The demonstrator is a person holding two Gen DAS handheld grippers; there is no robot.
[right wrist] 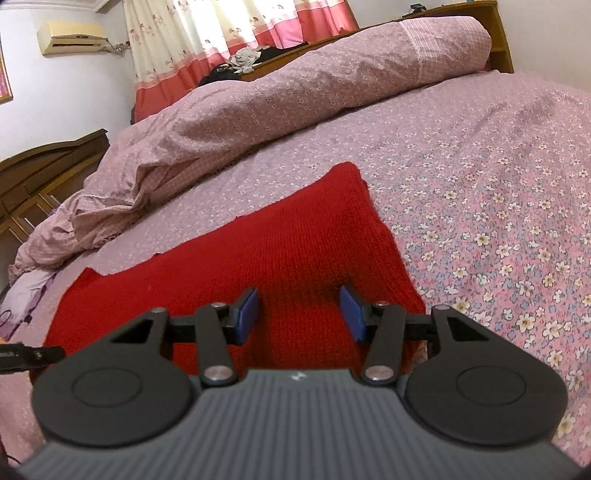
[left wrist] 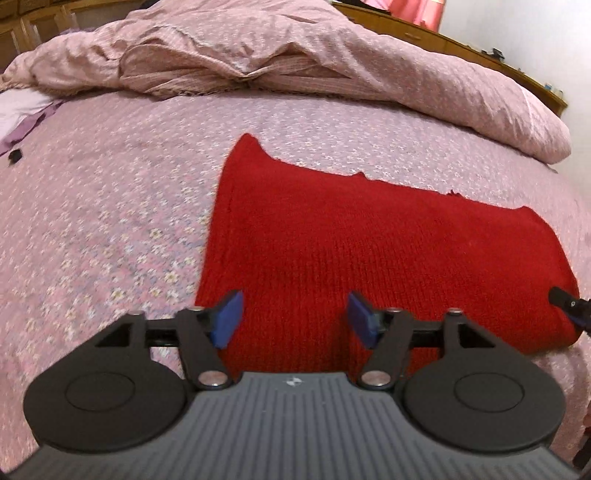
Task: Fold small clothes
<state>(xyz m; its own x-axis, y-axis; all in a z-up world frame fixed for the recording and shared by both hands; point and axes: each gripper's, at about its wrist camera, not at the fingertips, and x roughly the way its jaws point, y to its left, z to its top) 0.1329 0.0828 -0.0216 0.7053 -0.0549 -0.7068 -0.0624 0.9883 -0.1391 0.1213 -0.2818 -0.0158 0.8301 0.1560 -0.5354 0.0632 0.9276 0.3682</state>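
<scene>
A red knitted garment (left wrist: 369,251) lies flat on the bed's flowered pink sheet (left wrist: 110,221). My left gripper (left wrist: 293,319) is open over the garment's near left part, blue pads apart, nothing between them. My right gripper (right wrist: 298,314) is open over the garment (right wrist: 266,243) at its near right part, close to the right edge. The tip of the right gripper shows at the right edge of the left wrist view (left wrist: 569,302). The left gripper's tip shows at the left edge of the right wrist view (right wrist: 22,356).
A crumpled pink duvet (left wrist: 295,62) lies along the far side of the bed, also in the right wrist view (right wrist: 258,96). A wooden bed frame (left wrist: 461,40) runs behind it. Purple cloth (left wrist: 26,122) lies far left. Curtains (right wrist: 221,33) and an air conditioner (right wrist: 72,37) stand beyond.
</scene>
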